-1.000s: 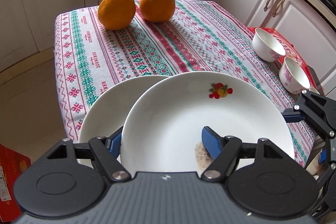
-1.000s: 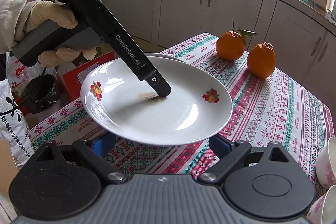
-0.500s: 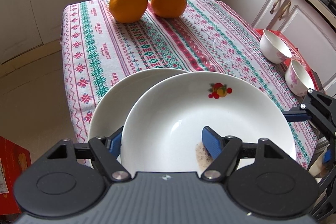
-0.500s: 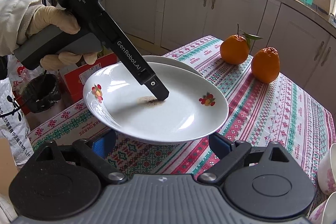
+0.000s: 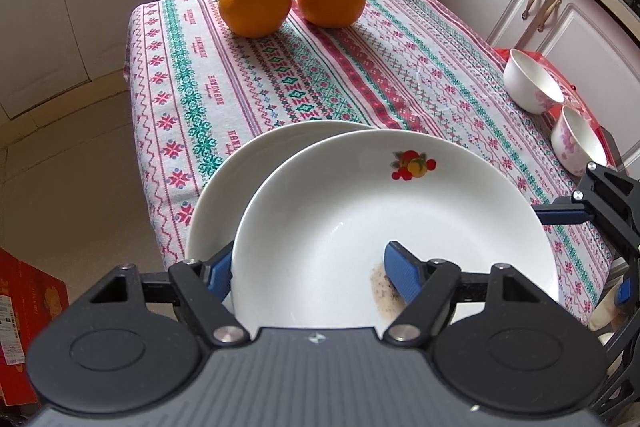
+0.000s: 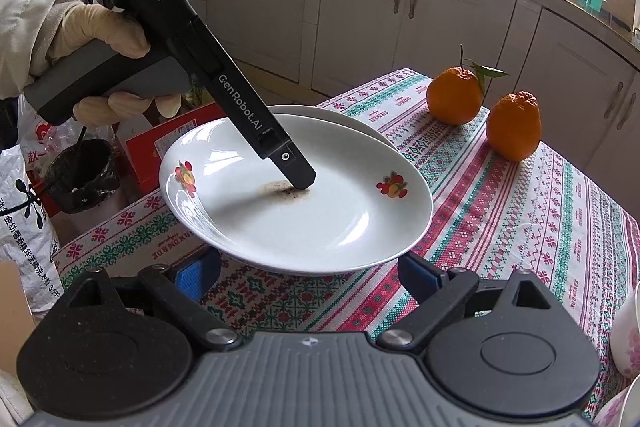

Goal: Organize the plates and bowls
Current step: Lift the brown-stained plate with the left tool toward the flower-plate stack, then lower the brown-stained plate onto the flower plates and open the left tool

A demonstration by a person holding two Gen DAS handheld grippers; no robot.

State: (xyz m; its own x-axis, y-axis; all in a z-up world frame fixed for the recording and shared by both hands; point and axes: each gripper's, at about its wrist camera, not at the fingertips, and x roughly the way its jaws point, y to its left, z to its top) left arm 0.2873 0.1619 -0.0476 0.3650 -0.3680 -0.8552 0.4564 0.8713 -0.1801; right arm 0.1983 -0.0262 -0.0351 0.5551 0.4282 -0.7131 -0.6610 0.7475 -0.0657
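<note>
Plate point(image 5: 360, 227) clamped by its near rim in left gripper point(image 5: 308, 271), tilted above second plate point(image 5: 240, 179) at table point(image 5: 400, 67) near edge | right gripper point(image 6: 308, 277) wide, empty, just beside | 2 bowls point(image 5: 532, 83) at right edge, nearer the right gripper

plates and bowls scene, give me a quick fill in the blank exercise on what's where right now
1. The left gripper is shut on the rim of the upper ____, which bears fruit prints.
2. A second plate lies ____ the held one.
3. At the table's far end stand two ____.
4. Two small bowls sit at the table's edge, and the right gripper hangs with jaws ____.

Missing words: plate; under; oranges; open
</note>
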